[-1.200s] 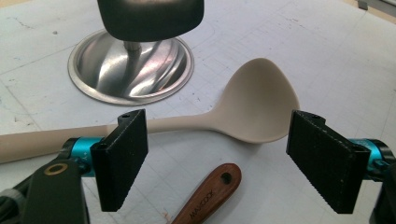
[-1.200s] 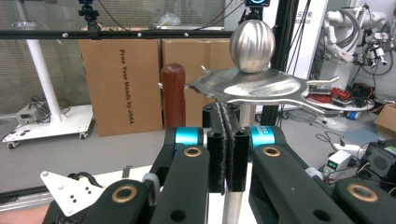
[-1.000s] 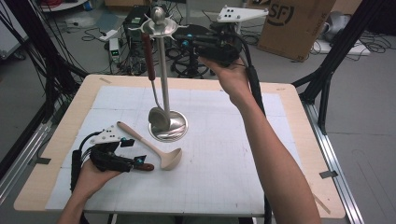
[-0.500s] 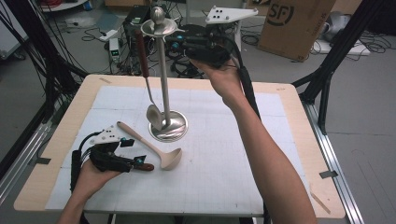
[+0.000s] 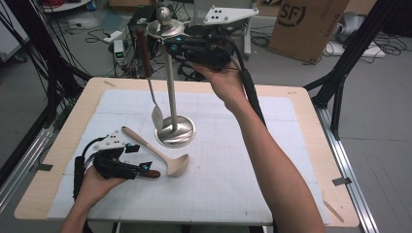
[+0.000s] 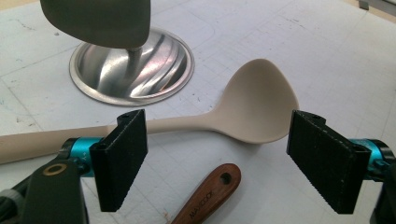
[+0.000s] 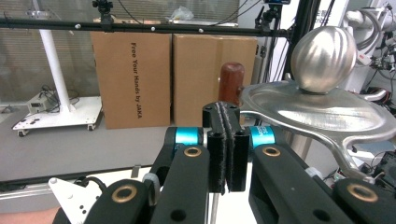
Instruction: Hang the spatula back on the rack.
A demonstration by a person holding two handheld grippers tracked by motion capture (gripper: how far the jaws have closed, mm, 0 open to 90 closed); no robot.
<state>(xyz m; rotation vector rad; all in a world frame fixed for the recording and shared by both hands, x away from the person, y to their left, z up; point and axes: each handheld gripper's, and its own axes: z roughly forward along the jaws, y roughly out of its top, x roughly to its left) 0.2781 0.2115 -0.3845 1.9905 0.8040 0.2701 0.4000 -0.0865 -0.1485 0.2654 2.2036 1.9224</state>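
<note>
High view. A metal utensil stand point(image 5: 171, 87) rises from a round base on the worktop point(image 5: 301, 145); a wood-handled spoon point(image 5: 148, 80) hangs from the left side of its top plate, bowl low beside the base. The right gripper point(image 5: 172, 46) is held level at the plate, just beside the top of the hanging handle — judged, the hanging step is at its close, with this hand about to clear the stand. The left gripper point(image 5: 148, 170) rests near the front left of the worktop, next to a cream ladle point(image 5: 158, 153) that lies flat in front of the base.

Left gripper view. The jaws of the left gripper point(image 6: 217, 154) stand apart and hold nothing. Between and beyond them lies the ladle point(image 6: 252, 109), pale and matte, its bowl to the right and its handle running off left. Below it shows the end of a brown wooden handle point(image 6: 210, 193) with a hanging hole. The next move — judged — calls for the jaws to close across one of these handles, leaving its end free to hook on.

Right gripper view. The pads of the right gripper point(image 7: 225, 149) are pressed together with nothing between them. Just behind stands the spoon's rounded wooden handle top point(image 7: 232, 81); to the right, the stand's polished plate and ball finial point(image 7: 322, 46).
</note>
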